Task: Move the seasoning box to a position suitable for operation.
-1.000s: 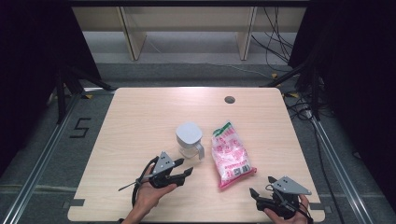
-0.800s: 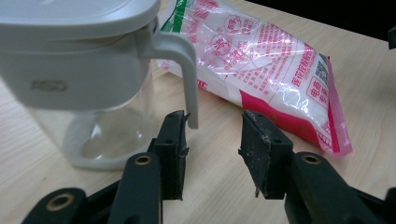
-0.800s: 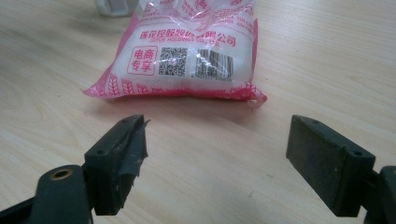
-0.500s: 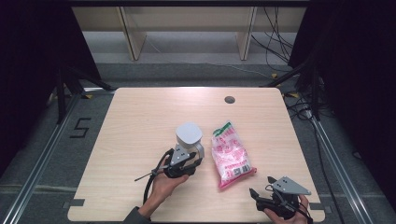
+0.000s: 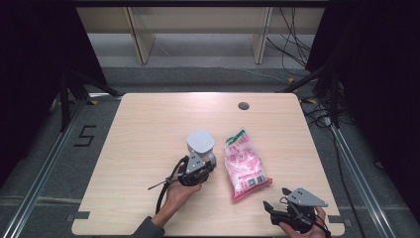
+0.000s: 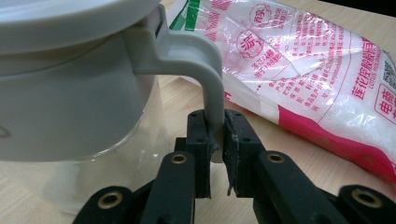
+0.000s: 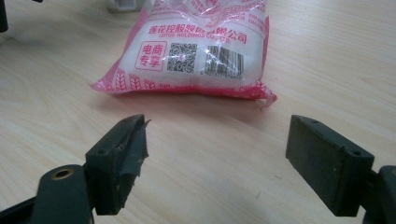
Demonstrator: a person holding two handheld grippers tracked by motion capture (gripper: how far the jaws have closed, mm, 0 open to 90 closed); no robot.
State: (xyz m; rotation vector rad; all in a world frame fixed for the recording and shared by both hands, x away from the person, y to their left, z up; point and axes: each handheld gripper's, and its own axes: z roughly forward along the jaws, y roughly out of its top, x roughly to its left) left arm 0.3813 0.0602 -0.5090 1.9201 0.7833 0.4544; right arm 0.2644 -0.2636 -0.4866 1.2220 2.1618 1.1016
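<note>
**Left gripper clamped on the jar's lid clasp**

The clear glass jar with a grey plastic lid (image 5: 200, 148) stands near the middle of the pale wooden table (image 5: 143, 129), just left of the pink-and-white plastic food bag (image 5: 243, 163). My left gripper (image 6: 215, 140) has just been closing, and its pads now pinch the grey hooked clasp (image 6: 205, 79) hanging from the lid's rim. I judge this the unlatching step; next I would swing the clasp away from the jar wall without tipping the jar. My right gripper (image 7: 217, 154) rests with jaws wide apart and empty, facing the bag. The jar's contents and base are hard to make out; the left gripper view cuts off the lid's top.
</note>
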